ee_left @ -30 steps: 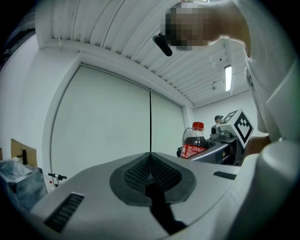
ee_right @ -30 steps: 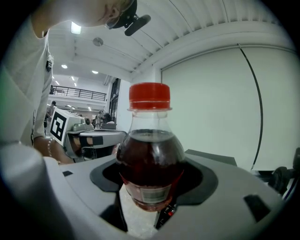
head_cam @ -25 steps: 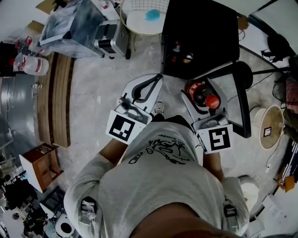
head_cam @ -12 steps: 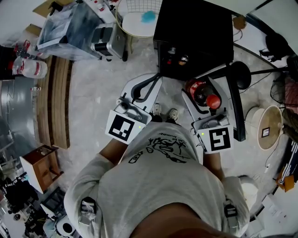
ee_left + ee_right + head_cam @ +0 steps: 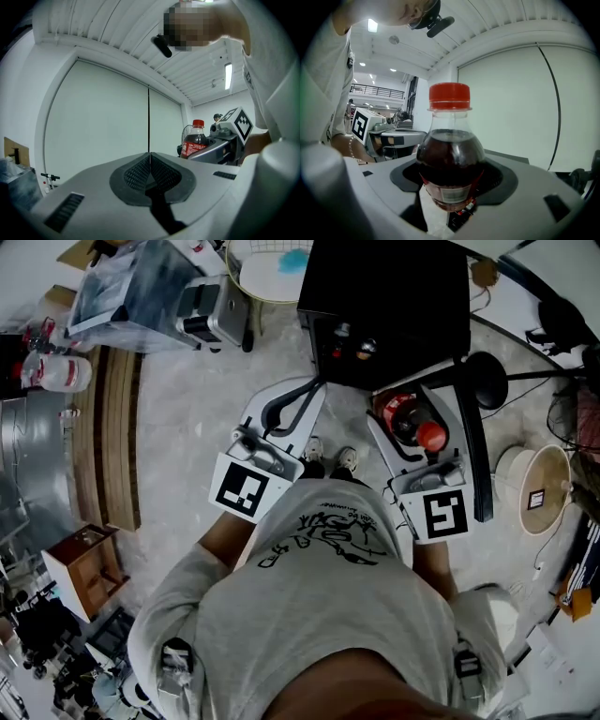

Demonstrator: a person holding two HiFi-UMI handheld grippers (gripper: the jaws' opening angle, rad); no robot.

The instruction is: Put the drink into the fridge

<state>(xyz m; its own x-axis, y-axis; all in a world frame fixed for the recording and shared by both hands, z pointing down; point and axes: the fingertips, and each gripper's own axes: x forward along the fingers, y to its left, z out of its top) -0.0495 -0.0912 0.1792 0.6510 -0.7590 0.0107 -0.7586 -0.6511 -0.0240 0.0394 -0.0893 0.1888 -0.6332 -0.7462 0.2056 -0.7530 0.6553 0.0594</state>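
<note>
The person (image 5: 319, 615) in a pale shirt is nearest, with both hands out in front. The left gripper (image 5: 150, 161) is clenched with nothing in it. Its two pads meet in a thin line. It is held out beside the other one, I think just to keep out of the way while the other does the job.

The right gripper (image 5: 412, 413) is grasping the drink (image 5: 450, 159). Its jaws are wide apart because the bottle is fat, and they squeeze it low down, around the label. I think it is held low like that so the bottle does not tip and can be set down on its bottom.

The drink is a clear bottle full of dark pop. It stands upright in the gripper, up above the floor (image 5: 187, 427), resting on nothing. Its long way runs up and down. The red cap (image 5: 449, 97) points up at the ceiling and the bottom points at the floor.

Just past the grippers is the black fridge (image 5: 394, 287). Its door (image 5: 476, 456) looks swung open to the right, and a few small things (image 5: 354, 345) show inside. The drink is right in front of that opening, near it but not in yet. Both grippers point at the fridge, so I think the next job is to push the drink straight in and stand it up inside.
</note>
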